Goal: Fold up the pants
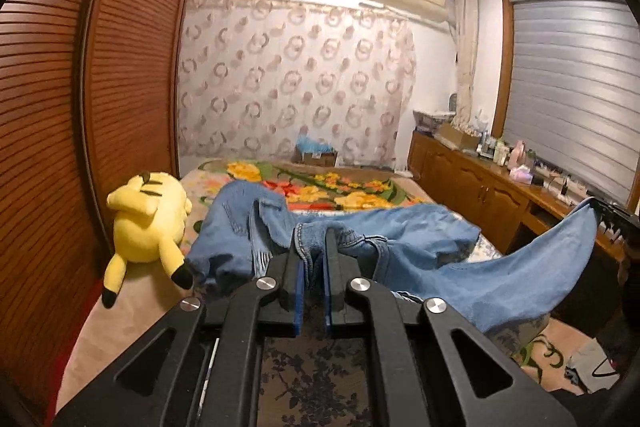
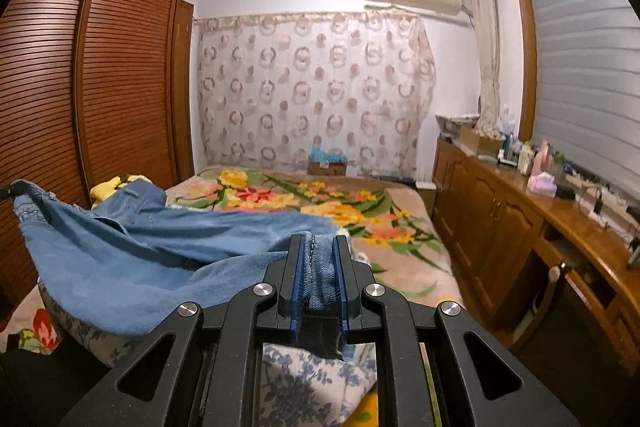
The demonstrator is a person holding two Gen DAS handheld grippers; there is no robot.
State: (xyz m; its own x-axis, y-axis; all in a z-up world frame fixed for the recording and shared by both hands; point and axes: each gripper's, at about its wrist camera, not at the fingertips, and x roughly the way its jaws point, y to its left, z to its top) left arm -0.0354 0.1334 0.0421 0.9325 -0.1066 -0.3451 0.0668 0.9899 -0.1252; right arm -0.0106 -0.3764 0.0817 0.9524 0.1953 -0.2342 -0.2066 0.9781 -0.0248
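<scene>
Blue denim pants [image 1: 420, 231] lie crumpled across the near end of the bed. My left gripper [image 1: 313, 247] is shut on a bunched edge of the pants. The fabric stretches to the right, where my right gripper [image 1: 608, 215] shows at the frame edge holding a corner. In the right wrist view my right gripper [image 2: 320, 251] is shut on a fold of the pants [image 2: 160, 247], which stretch left to my left gripper [image 2: 12, 193] at the frame edge. The held span hangs lifted above the bed.
A yellow plush toy [image 1: 148, 219] lies on the bed's left side by a brown slatted wardrobe [image 1: 100, 87]. A floral blanket [image 2: 320, 203] covers the bed. A wooden cabinet [image 2: 520, 219] with bottles runs along the right wall. A cardboard box [image 2: 326, 165] stands beyond the bed.
</scene>
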